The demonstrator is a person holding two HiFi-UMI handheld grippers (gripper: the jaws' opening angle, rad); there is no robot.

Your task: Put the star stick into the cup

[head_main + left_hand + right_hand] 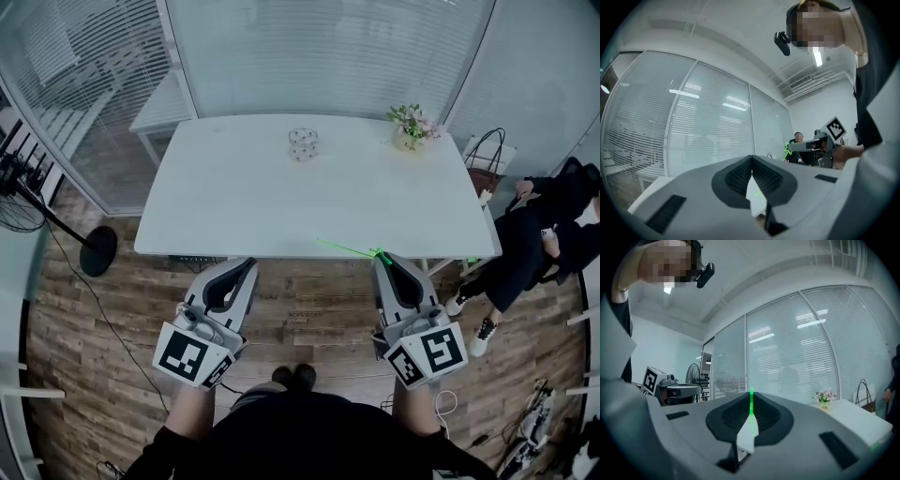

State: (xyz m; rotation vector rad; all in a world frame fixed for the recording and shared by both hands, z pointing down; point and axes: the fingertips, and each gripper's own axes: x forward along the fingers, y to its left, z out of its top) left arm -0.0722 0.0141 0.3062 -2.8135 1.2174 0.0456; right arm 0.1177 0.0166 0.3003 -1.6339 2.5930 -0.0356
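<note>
The thin green star stick (347,248) is clamped in my right gripper (381,257), which is shut on it. The stick juts left from the jaw tips, over the near edge of the white table (234,206). In the right gripper view the stick (751,405) runs straight up between the closed pads. The clear glass cup (302,143) stands upright at the table's far middle, well away from both grippers. My left gripper (248,265) hangs just short of the near table edge, shut with nothing in it; the left gripper view shows its pads (740,176) meeting.
A small pot of flowers (411,129) sits at the table's far right. A person in dark clothes (539,239) sits to the right beside a bag on a chair (486,159). A standing fan (56,225) is at the left. Glass partitions lie behind the table.
</note>
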